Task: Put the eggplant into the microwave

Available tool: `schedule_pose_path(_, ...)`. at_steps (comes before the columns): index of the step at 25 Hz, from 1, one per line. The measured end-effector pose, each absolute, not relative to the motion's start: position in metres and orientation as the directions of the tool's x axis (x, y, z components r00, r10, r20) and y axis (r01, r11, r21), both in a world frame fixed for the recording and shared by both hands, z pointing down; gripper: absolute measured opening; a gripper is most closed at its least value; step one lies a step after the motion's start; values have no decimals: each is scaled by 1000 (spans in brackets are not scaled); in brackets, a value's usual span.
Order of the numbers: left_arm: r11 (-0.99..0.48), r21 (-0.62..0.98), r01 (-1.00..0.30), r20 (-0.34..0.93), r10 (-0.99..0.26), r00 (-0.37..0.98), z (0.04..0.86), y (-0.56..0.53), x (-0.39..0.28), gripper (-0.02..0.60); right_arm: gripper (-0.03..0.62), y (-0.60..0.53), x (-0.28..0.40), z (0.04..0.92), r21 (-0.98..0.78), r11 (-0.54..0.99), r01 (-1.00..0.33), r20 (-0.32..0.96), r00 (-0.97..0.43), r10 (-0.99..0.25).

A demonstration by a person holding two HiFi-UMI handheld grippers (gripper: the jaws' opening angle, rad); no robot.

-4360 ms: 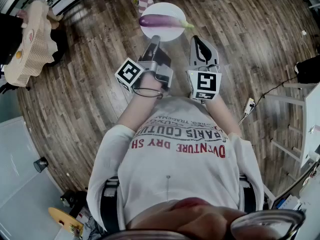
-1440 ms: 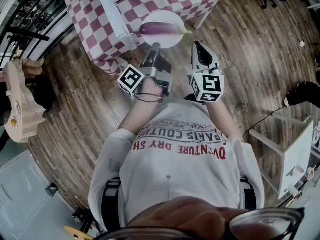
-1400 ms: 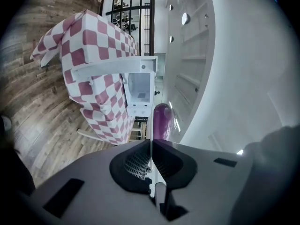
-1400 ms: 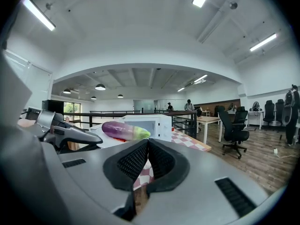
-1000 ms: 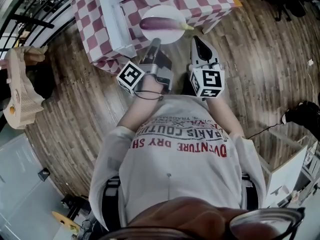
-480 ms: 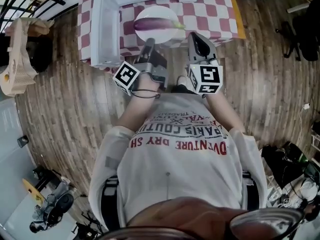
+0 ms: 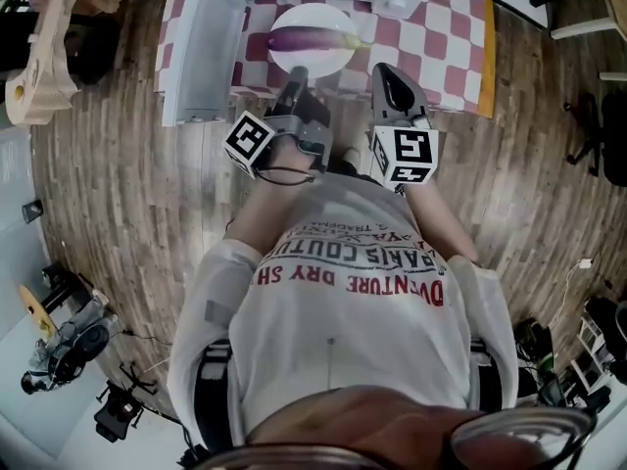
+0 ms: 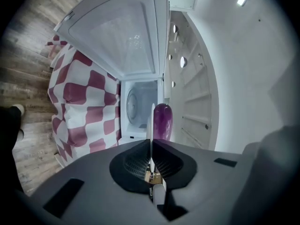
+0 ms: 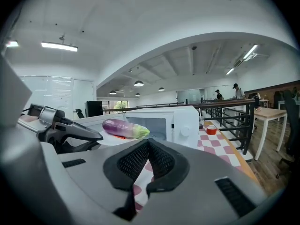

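Before the open microwave [image 9: 183,124], the eggplant [image 7: 306,38] lies on a plate [image 7: 313,64] pinched at its rim by the left tool [image 7: 294,74]; the right tool [image 7: 385,74] is pressed together, empty. Smooth, probably roll-prone: grip mid-body.

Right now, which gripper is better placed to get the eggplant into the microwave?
The left gripper: its jaws grip the plate carrying the eggplant, facing the open microwave. The right gripper is shut, empty.

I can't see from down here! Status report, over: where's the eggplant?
Left gripper shut on rim of white plate; right gripper shut, empty. Eggplant lies on the plate, outside the microwave. Door open, no blocker seen.
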State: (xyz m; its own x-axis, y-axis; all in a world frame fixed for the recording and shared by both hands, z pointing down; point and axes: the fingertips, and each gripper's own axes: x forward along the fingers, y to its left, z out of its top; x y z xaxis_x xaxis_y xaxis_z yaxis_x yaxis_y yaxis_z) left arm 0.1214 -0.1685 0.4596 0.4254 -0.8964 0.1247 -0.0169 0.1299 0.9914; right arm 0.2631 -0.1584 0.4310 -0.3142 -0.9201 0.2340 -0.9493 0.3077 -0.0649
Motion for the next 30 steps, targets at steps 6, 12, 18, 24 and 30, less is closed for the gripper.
schedule_pose_path(6, 143, 990, -8, 134, -905, 404, 469, -211, 119, 34, 26, -203, 259, 441, -43, 342, -939, 255, -342, -905)
schedule_pose_path(12, 154, 987, -51, 161, -897, 412, 488, -259, 115, 34, 26, -256, 254, 453, -40, 328, -944, 281, -326, -903)
schedule_pose_path(18, 163, 985, -52, 170, -890, 424, 505, -311, 102, 34, 26, -309, 242, 466, -45, 313, -949, 308, -312, -899)
schedule_pose_path(24, 193, 980, -49, 195, -888, 416, 533, -340, 96, 34, 26, -337, 228, 488, -50, 320, -946, 345, -317, -883)
schedule_pose_path(30, 223, 974, -41, 220, -889, 401, 556, -361, 95, 34, 26, -361, 225, 511, -50, 328, -943, 383, -321, -866)
